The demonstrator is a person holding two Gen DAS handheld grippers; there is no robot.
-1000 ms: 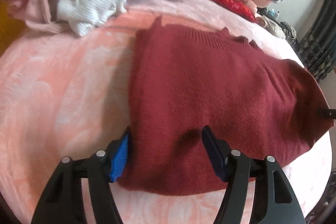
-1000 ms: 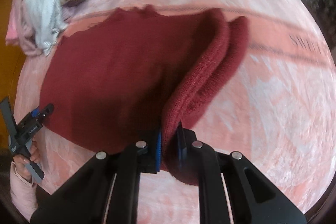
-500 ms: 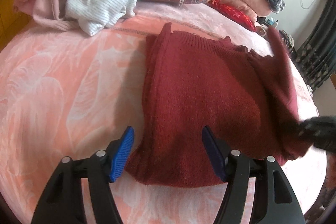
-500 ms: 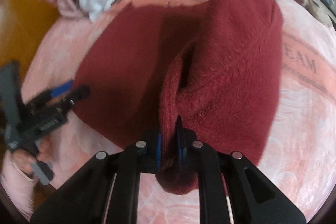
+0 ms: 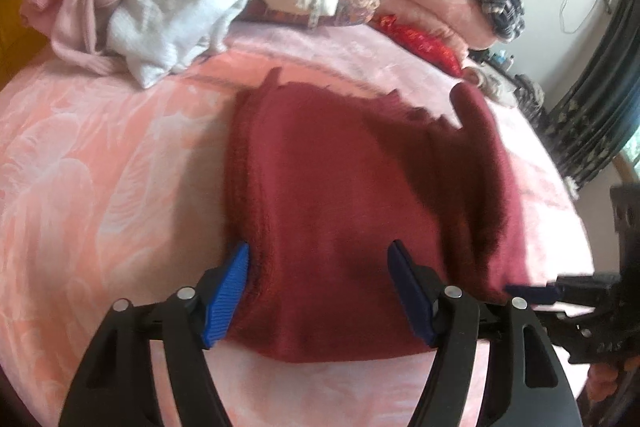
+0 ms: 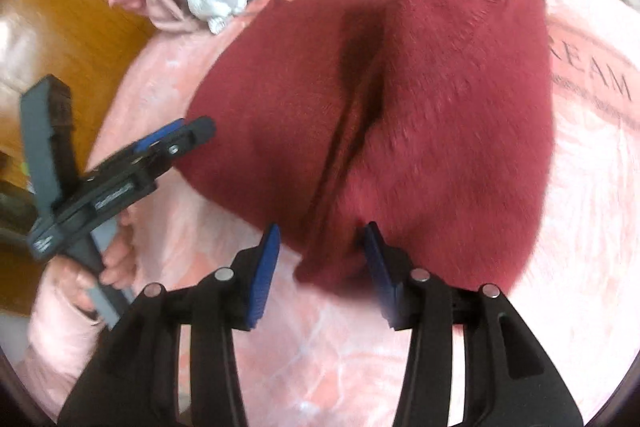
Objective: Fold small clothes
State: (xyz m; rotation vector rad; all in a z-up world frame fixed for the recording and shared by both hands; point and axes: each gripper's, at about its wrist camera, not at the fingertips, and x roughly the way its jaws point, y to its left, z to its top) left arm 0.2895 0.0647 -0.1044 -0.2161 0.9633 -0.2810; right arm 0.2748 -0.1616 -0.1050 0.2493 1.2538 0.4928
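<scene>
Just beyond right gripper (image 6: 322, 245): sweater (image 6: 420, 99)

A pink blanket (image 5: 100, 167) covers the bed, beside an orange wood floor (image 6: 80, 7).

Your left gripper (image 5: 318, 279): two black plastic fingers, each with triangular cut-outs and two round silver screw heads near the tip. Pads ribbed; one bright blue (image 5: 226, 297), the other dark navy (image 5: 408, 293). Your right gripper (image 6: 320, 259) is built the same: black fingers, silver screws, blue ribbed pads. Seen from the right wrist camera, the left unit has a grey handle and a small white label, print unreadable. Your left hand (image 6: 116, 263) emerges from a fuzzy pale pink sleeve (image 6: 56, 323).
</scene>
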